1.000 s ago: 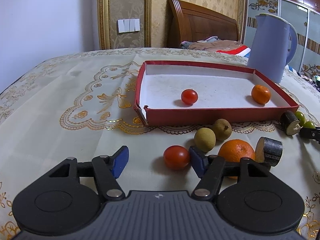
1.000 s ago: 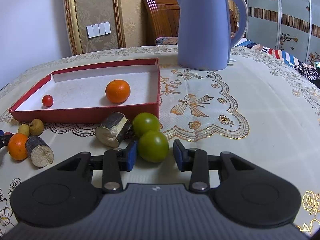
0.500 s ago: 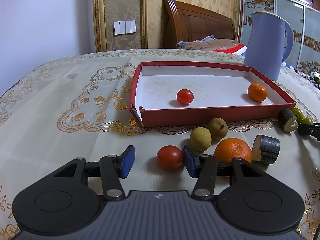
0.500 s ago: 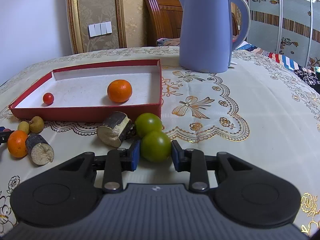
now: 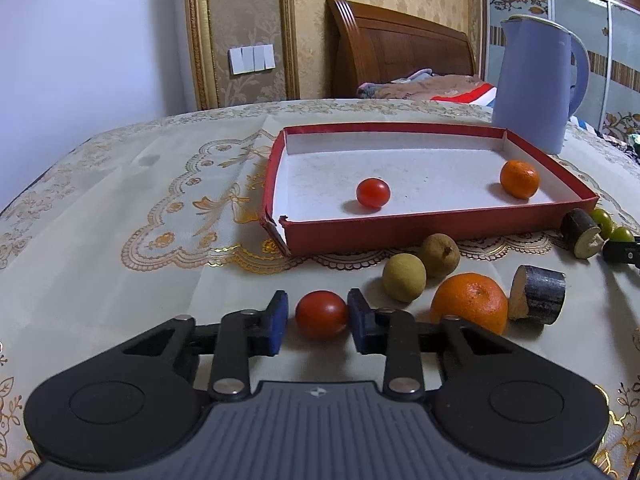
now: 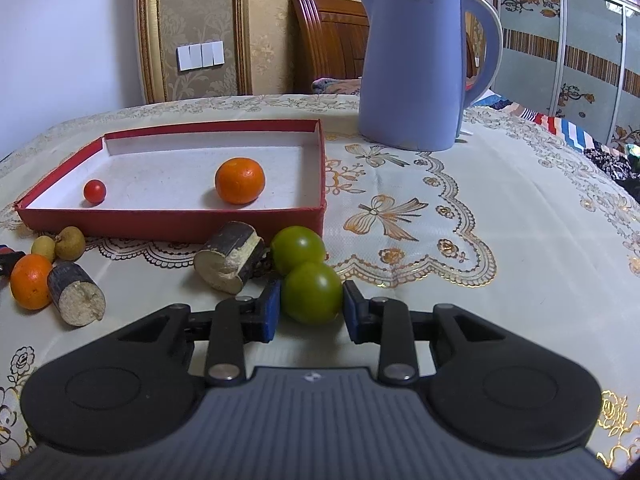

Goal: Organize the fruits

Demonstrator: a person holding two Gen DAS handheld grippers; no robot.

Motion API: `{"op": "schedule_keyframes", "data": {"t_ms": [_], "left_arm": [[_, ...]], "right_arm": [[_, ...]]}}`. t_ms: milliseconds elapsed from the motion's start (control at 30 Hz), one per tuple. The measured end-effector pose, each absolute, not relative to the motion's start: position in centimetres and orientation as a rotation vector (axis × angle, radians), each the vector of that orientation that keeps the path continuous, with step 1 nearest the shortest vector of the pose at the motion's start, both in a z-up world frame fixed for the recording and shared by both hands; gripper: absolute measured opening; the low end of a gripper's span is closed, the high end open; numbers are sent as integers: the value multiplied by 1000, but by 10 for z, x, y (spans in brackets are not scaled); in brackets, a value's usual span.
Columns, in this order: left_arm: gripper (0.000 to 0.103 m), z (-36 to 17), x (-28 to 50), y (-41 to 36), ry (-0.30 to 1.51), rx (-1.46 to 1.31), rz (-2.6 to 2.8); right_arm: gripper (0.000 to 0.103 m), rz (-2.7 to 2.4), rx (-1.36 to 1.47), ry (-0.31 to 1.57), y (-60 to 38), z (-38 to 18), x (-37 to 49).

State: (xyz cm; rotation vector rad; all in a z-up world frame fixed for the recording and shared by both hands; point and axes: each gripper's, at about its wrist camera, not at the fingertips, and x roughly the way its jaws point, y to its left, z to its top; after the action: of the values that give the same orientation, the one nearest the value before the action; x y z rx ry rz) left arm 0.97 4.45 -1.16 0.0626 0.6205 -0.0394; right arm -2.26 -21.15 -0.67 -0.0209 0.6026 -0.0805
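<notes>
The fruits lie scattered on the cloth-covered bench [image 5: 120, 208], most of them just in front of the red tray [image 5: 436, 228]; only an orange [image 5: 519, 179] and a small red tomato [image 5: 373, 192] sit inside it. Outside the tray, a larger orange [image 5: 471, 303] touches a dark cut stub [image 5: 538, 294], and two brownish longans [image 5: 420, 266] rest side by side near the tray's front wall.

The left gripper [image 5: 318, 314] has a red tomato [image 5: 321, 314] between its blue pads. Its jaws are closing: the right pad touches the skin, while a thin gap shows at the left pad. The right gripper [image 6: 309, 307] is clamped on a green fruit [image 6: 311, 293], which leans against a second green fruit [image 6: 298, 250] just behind it.

To do this step well, the left jaws should meet both sides of the tomato before any lift — it is soft and round, so a gentle squeeze looks wiser than a hard one. The right hand would best lift straight up, since dragging could roll the neighbouring green fruit or nudge the pale-faced stub [image 6: 230, 262] beside it.

The right wrist view alone shows the clamped green fruit up close and the whole blue kettle [image 6: 416, 68]; the left wrist view shows that pair only as small shapes at its right edge, but alone shows the tomato between the pads.
</notes>
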Motion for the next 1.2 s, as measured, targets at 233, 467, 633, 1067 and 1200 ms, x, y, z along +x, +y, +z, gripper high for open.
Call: {"op": "schedule_keyframes", "data": {"t_ms": [233,467,633,1067,1200], "left_arm": [[30,-12,10,45,620,65,-41],[30,-11,10,45,620,64,-41],[29,-11,10,45,618,61,-37],[26,-5,8,58,621,-20,-23],[26,4,9,57,601,-16,-17]], "right_arm": [[30,-90,-12,597,-212,-6,-23],[30,-95,0,586,-214,-5,-26],[30,-101,15,556,-215,-3,-33],[30,-56,34,490,-205,15,-45],[30,-44,31,470,-199,22,-43]]}}
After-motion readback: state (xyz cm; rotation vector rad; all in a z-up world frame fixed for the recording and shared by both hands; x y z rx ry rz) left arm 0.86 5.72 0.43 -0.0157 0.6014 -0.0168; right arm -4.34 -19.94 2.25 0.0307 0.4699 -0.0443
